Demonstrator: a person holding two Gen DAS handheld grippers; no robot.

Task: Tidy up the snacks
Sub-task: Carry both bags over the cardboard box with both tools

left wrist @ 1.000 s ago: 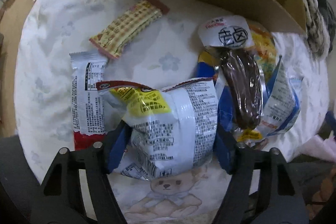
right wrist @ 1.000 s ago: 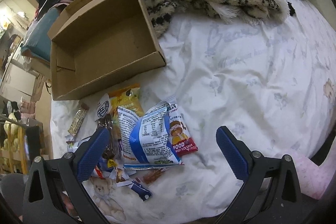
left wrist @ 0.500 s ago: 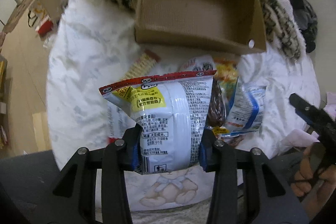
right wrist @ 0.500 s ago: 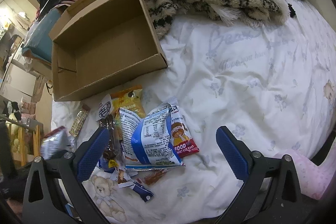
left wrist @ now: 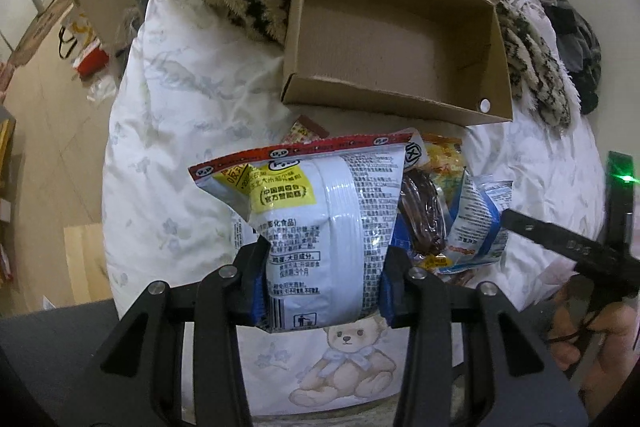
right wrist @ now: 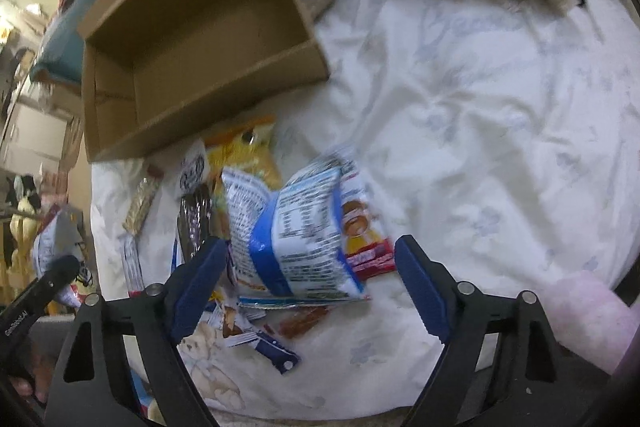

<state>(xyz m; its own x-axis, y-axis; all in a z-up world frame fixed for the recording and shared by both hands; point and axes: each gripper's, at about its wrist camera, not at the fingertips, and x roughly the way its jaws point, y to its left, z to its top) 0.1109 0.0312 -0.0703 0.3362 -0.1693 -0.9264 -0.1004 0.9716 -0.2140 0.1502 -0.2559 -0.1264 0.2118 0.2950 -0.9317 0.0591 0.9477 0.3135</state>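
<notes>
Notably, the left gripper [left wrist: 322, 277] was clamped on a white snack bag [left wrist: 316, 227], lower centre, below the open cardboard box [left wrist: 394, 39]. The right gripper [right wrist: 308, 281], jaws closing but still apart, straddled a blue-and-white snack packet [right wrist: 298, 227] on the bedsheet [right wrist: 480, 115], pads not touching.

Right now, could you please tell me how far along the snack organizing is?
Done: nothing yet; the cardboard box looks empty. In hand: the left gripper is clamped on a white snack bag, lifted off the bed. The right gripper is closing around the blue-and-white packet, not yet pressing on it. Left: that packet, the brown sausage pack, the yellow bag and the cracker bar.
</notes>
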